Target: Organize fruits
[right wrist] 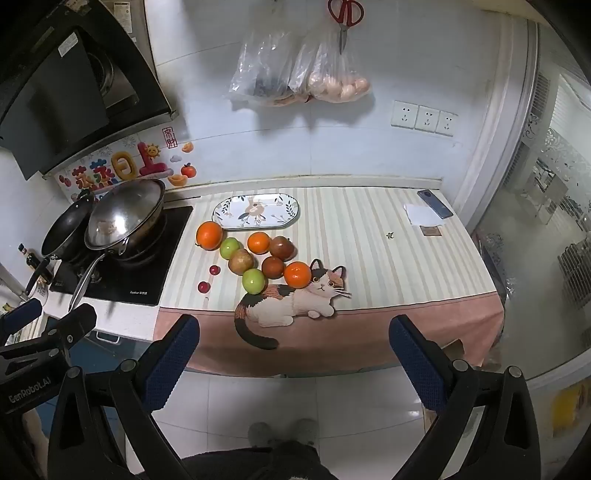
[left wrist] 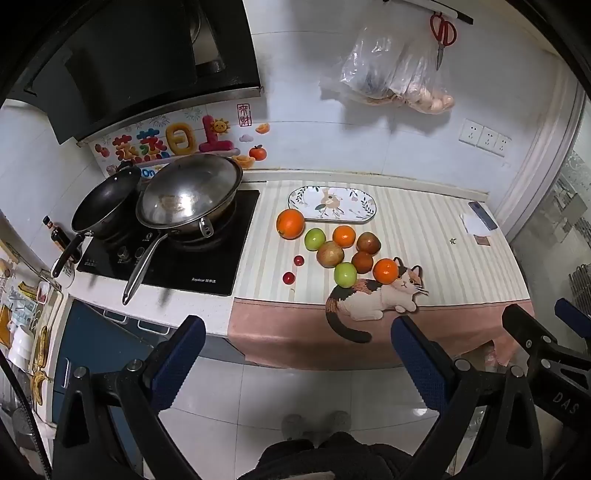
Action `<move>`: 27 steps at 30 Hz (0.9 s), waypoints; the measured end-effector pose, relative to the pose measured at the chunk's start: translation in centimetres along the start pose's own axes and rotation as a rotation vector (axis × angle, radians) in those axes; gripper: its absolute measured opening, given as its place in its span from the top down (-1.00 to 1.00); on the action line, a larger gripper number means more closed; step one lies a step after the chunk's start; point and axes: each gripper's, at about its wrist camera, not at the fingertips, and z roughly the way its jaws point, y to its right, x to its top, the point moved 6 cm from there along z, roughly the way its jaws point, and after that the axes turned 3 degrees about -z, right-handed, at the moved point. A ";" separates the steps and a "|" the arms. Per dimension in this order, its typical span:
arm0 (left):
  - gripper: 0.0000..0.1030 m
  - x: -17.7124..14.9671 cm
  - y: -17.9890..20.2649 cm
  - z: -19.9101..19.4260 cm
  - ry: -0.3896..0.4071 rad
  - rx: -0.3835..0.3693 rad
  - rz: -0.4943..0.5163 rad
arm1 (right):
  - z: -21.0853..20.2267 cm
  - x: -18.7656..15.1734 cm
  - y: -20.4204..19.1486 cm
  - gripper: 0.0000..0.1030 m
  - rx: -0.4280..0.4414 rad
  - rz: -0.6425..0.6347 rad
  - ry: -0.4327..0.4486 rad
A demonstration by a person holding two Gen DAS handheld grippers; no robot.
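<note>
Several fruits lie in a cluster on the striped cloth: a large orange point(left wrist: 290, 223) point(right wrist: 209, 235), two smaller oranges point(left wrist: 385, 270) point(right wrist: 297, 274), green apples point(left wrist: 345, 274) point(right wrist: 253, 281), brownish apples point(left wrist: 330, 253) point(right wrist: 241, 261) and two small red cherries point(left wrist: 288, 277) point(right wrist: 203, 286). An oval patterned plate point(left wrist: 331, 204) point(right wrist: 255, 211) stands bare just behind them. My left gripper point(left wrist: 298, 334) and right gripper point(right wrist: 294, 334) both hang open and hold nothing, in front of the counter edge, well short of the fruit.
A stove point(left wrist: 173, 254) with a steel wok point(left wrist: 190, 194) and a black pan point(left wrist: 105, 206) stands left of the fruit. A phone point(right wrist: 434, 208) and paper lie at the far right. Bags point(right wrist: 299, 70) and scissors point(right wrist: 345, 18) hang on the wall. The person's feet show on the floor.
</note>
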 end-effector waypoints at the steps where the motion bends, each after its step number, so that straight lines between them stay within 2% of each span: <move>1: -1.00 0.0 0.0 0.0 0.004 -0.002 -0.003 | 0.0 0.0 0.0 -1.00 0.005 0.003 0.006; 27: -1.00 -0.1 -0.2 0.1 0.001 -0.009 -0.007 | -0.2 -0.2 -0.5 -1.00 0.006 0.003 0.002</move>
